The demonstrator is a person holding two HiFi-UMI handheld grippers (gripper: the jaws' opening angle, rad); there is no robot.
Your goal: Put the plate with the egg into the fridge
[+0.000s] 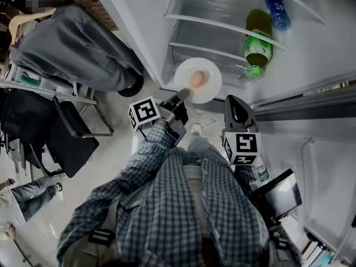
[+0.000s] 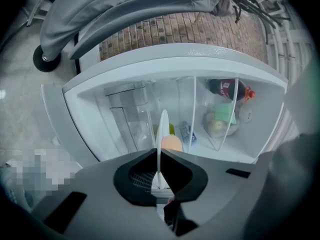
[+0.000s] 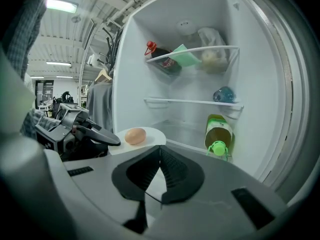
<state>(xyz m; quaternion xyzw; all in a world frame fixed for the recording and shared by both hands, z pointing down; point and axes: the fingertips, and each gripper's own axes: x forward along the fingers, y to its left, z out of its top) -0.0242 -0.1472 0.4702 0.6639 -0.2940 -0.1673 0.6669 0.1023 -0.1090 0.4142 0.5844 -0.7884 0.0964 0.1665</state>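
Comes down to one relation here: holding the plate (image 1: 212,87) straight out in front of the left tongs (image 1: 181,97), clamped tight on the near rim, so probably just need to push forward along the tongs' own line to land it in the fridge (image 1: 149,29). Hangs right at the mouth of the fridge for now, over the front edge of the lower compartment, not resting on any shelf as far as can be told. Looks level from the head view, and shows up edge-on as a thin white line between the jaws in the left gripper view, so no obvious tilt. No long axis to fuss over on a round plate; only worth noting the one-sided grip, with everything else sticking out past it unsupported. Plain white and shallow, carrying a single tan egg (image 1: 196,80) roughly at the middle, loose by the look of it, so probably wants a slow, flat slide in. Right tongs (image 1: 234,105) closed up on nothing, hanging just beside and a bit behind the plate's right edge, over toward the door (image 1: 311,49) with the green bottle (image 1: 257,42) and blue bottle (image 1: 276,7) in its racks. Left side clearly doing the carrying and nearer the job. Glass shelf (image 1: 207,22) further in and higher up, if aiming for that instead.
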